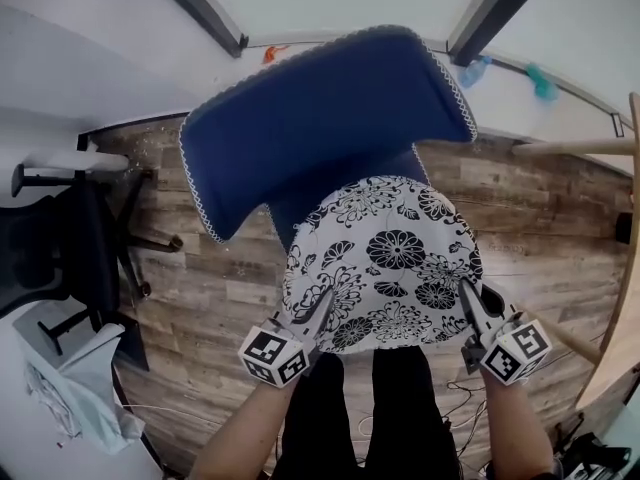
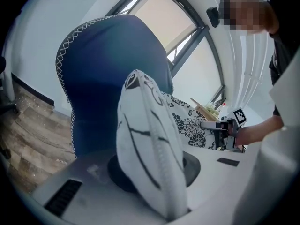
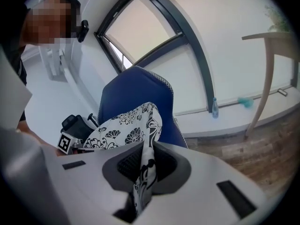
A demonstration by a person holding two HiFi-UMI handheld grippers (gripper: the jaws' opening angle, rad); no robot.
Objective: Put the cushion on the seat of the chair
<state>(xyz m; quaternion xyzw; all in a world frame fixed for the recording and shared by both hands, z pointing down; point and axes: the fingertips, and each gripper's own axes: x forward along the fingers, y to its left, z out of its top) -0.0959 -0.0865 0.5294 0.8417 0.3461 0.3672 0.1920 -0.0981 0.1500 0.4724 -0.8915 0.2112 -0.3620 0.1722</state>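
A white cushion [image 1: 385,263] with black flower print hangs over the seat of a blue chair [image 1: 320,118], hiding most of the seat. My left gripper [image 1: 318,313] is shut on the cushion's near left edge. My right gripper [image 1: 468,303] is shut on its near right edge. In the left gripper view the cushion [image 2: 147,149] bulges up between the jaws, with the blue chair [image 2: 101,78] behind it. In the right gripper view a fold of the cushion [image 3: 145,172] is pinched between the jaws, and the chair's back [image 3: 133,95] rises beyond.
A black office chair [image 1: 70,238] stands on the wooden floor at the left. A pale wooden table [image 1: 610,268] is at the right, its leg [image 3: 265,78] in the right gripper view. A window wall with a sill runs behind the blue chair. Cables lie on the floor by my legs.
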